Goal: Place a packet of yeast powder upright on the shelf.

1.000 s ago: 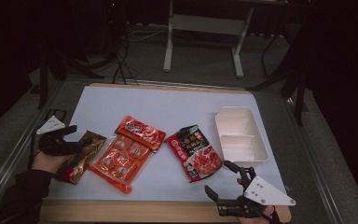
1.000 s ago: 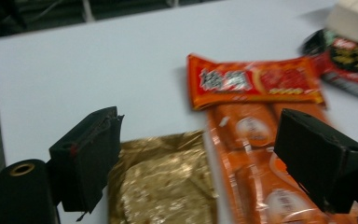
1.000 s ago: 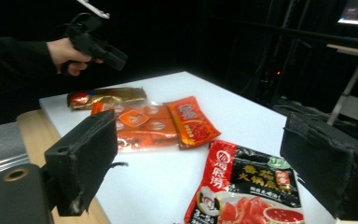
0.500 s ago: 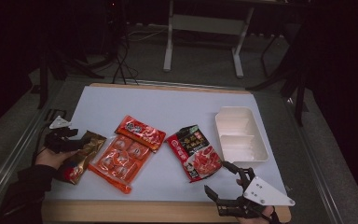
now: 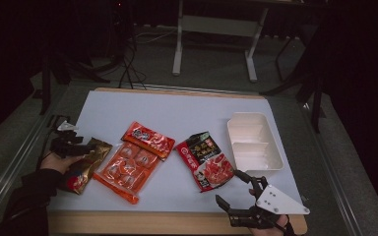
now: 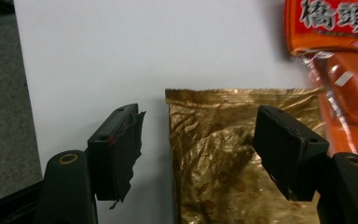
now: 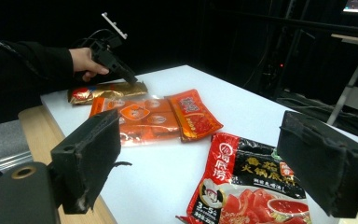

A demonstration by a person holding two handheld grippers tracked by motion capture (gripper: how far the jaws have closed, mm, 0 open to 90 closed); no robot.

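Four packets on my table (image 5: pixel 187 110), white tray (image 5: pixel 254 142) at right. My left gripper (image 6: pixel 198 149) over gold packet (image 6: pixel 235 158) at table's left edge: crinkled foil, jaws spread wide astride its top corner, holding nothing. Orange packet (image 5: pixel 127 167) just beside it. My right gripper (image 7: pixel 214 163) near red-black packet (image 7: pixel 251 191), jaws wide apart, empty.

Counted on the table: four sealed food packets and one tray.

- Gold packet (image 5: pixel 84 164), near left: one.
- Orange packets: two, one large (image 5: pixel 125 170), one smaller (image 5: pixel 148 139).
- Red-and-black packet (image 5: pixel 205 160), centre: one.
- White compartment tray (image 5: pixel 253 141), right: one.
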